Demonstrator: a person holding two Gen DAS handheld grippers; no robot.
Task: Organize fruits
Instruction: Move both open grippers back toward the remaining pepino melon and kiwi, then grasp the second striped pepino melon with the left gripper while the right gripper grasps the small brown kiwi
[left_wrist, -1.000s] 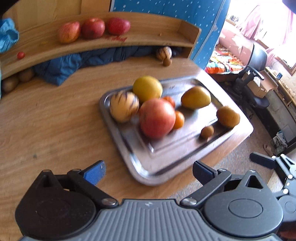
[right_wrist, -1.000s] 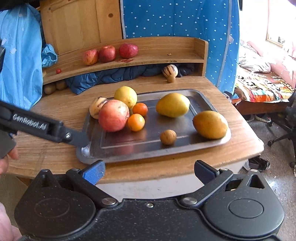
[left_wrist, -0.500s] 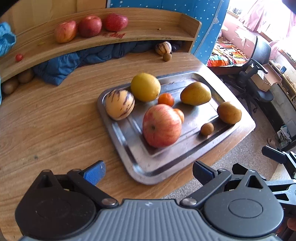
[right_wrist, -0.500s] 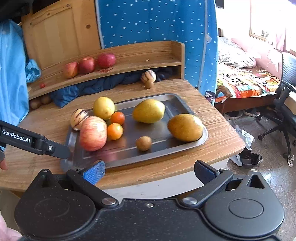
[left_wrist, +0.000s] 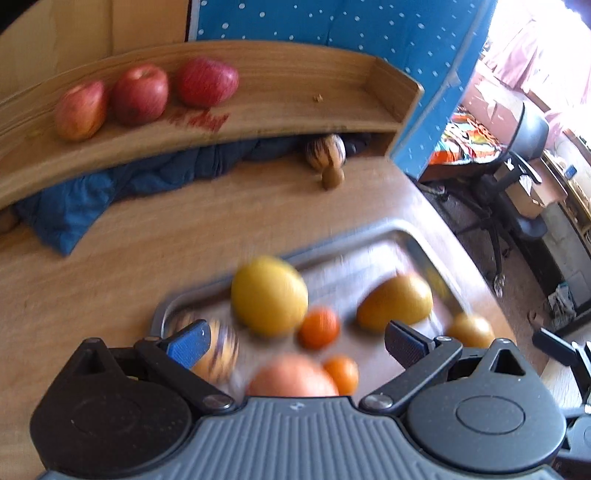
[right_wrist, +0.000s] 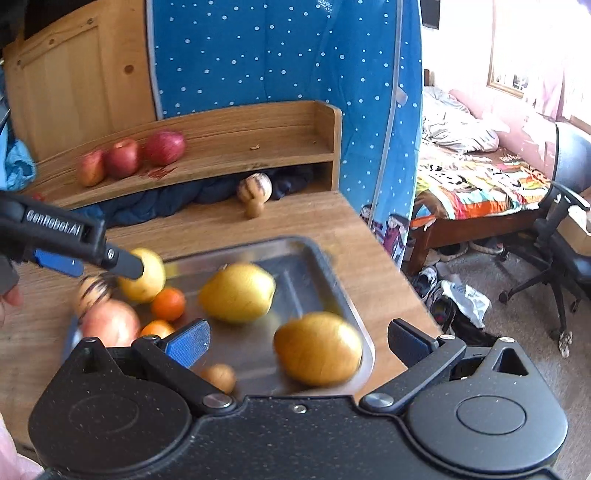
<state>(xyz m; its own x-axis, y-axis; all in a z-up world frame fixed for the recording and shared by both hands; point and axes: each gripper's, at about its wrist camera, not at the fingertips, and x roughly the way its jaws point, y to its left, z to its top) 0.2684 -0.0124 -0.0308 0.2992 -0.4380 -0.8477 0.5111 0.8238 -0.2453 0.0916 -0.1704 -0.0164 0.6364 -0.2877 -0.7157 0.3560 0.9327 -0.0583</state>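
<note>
Overhead, wooden shelf (right_wrist: 229, 147) above wooden table (right_wrist: 325, 221), bedroom beyond.

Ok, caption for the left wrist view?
Open left gripper over a fruit tray; three apples on the shelf.

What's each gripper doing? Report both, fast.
Left gripper: open, holding nothing, above the tray.
Right gripper: open, holding nothing.

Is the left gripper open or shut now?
Open. The left gripper has its fingers wide apart, with nothing between them; the tray fruit lies beyond.
</note>
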